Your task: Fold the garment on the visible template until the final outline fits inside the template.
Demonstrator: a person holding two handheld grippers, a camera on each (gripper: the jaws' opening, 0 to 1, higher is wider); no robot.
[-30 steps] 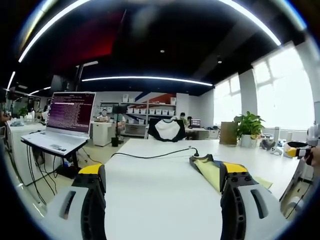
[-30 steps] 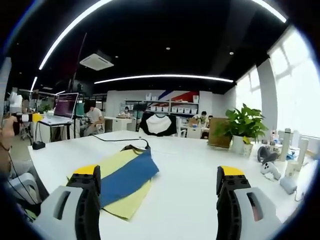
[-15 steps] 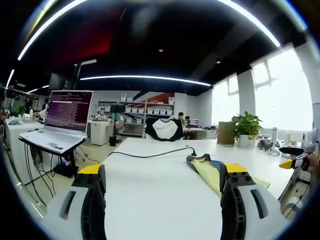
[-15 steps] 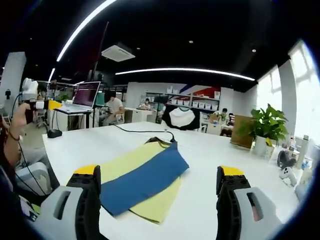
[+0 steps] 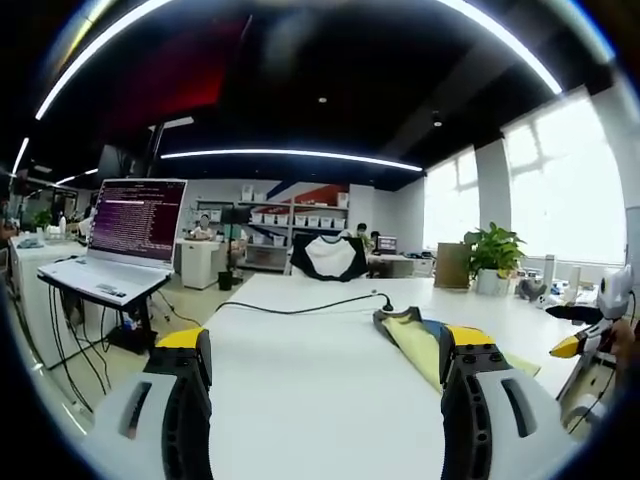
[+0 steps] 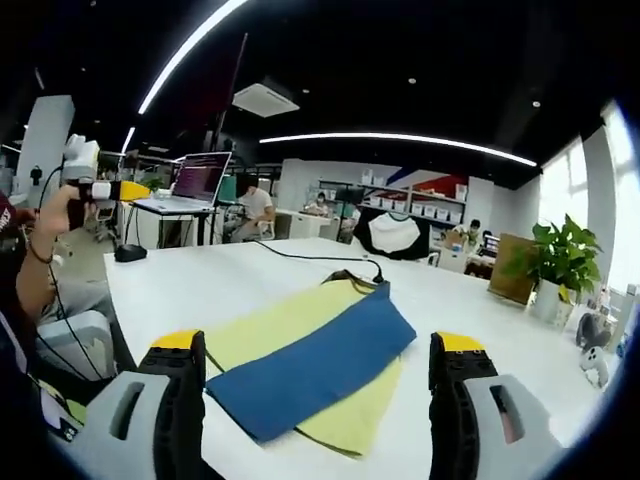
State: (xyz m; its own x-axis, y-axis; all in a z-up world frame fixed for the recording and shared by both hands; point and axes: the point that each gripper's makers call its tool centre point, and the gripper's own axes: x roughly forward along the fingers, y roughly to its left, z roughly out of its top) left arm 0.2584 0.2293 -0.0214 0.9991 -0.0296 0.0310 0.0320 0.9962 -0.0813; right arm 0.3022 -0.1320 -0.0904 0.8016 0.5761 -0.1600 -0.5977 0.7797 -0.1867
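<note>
I find the right tongs [image 6: 312,400] and left tongs [image 5: 325,395] both spread, gripping nothing. The garment [image 6: 315,365], yellow under a blue fold, lies flat on the white surface [image 6: 190,290].

You have one garment [image 6: 310,365] on one white table [image 6: 200,290], folded in yellow and blue. You hold two grippers: the left gripper [image 5: 325,375] and the right gripper [image 6: 315,375], each with two jaws. I count one open laptop [image 5: 125,235], one black cable [image 5: 300,308] across the table, and one potted plant [image 6: 560,265]. One black-and-white shirt [image 5: 332,258] hangs at the back.
</note>
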